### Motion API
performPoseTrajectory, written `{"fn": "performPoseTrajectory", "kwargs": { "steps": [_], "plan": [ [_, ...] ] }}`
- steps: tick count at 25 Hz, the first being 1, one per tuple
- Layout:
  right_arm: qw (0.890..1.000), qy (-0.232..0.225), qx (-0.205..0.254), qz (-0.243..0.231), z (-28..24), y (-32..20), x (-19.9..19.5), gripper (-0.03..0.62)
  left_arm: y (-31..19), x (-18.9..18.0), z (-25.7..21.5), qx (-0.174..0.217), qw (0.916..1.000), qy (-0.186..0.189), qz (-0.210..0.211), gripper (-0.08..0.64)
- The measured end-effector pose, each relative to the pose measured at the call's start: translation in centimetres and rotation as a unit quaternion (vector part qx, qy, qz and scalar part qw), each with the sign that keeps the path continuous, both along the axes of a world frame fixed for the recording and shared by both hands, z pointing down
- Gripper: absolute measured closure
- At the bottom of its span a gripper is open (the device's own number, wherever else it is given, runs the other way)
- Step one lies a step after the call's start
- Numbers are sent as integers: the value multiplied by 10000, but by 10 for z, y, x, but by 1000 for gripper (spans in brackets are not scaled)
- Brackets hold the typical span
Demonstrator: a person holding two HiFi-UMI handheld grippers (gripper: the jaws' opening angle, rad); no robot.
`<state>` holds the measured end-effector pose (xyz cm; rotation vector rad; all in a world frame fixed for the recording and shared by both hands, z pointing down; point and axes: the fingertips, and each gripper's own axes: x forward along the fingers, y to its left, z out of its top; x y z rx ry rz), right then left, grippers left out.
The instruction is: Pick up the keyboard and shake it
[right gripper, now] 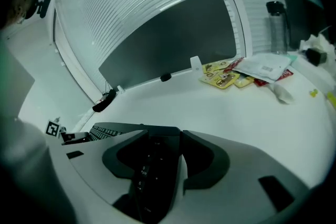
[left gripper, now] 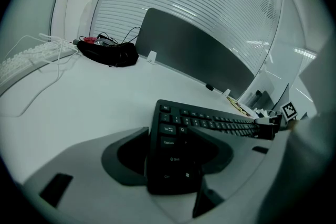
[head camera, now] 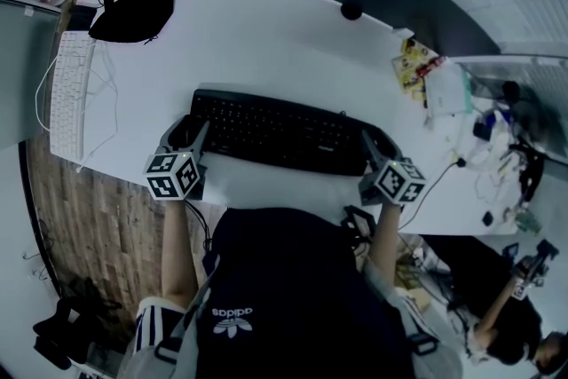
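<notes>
At the desk (head camera: pixel 266 40), black keyboard (head camera: pixel 275 133), whole only in head view, left gripper (left gripper: pixel 170 160) and right gripper (right gripper: pixel 157 165) jaws clamping its ends.

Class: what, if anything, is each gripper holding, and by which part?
Both hold the black keyboard: the left gripper clamps its left end, at the Shift and Ctrl keys; the right gripper clamps its right, number-pad end.

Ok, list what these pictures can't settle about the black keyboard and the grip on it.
- Whether the black keyboard is off the table: head view looks from above; in both gripper views the jaws cover its near edge.
- Key legends: too small in head view, mostly too dark in the right gripper view.
- Its underside: hidden by its own body in every view.
</notes>
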<state>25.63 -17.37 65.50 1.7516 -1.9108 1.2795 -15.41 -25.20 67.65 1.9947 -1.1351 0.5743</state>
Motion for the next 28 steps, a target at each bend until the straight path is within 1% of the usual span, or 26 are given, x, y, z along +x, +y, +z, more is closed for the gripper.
{"fn": "performPoseTrajectory", "kwargs": {
  "steps": [2,8,11,14,20,28],
  "plan": [
    [10000,-11,-81,-22,0,1,-1,400,0,0,-1,35,10000,-27,7,351],
    [9997,211,-140,-65,-1,1,2,400,0,2,0,54,10000,-58,25,351],
    [9993,362,-57,-104,-7,1,2,400,1,1,-4,111,9999,-80,7,351],
    [9988,450,123,-165,-19,-3,1,400,1,1,-10,200,9998,-51,-8,351],
    [9958,678,578,-201,-54,-10,3,400,-5,3,-33,547,9985,95,-16,351],
    [9852,986,1389,-194,-113,-18,0,400,-17,5,-77,1159,9929,266,-4,351]
  ]
}}
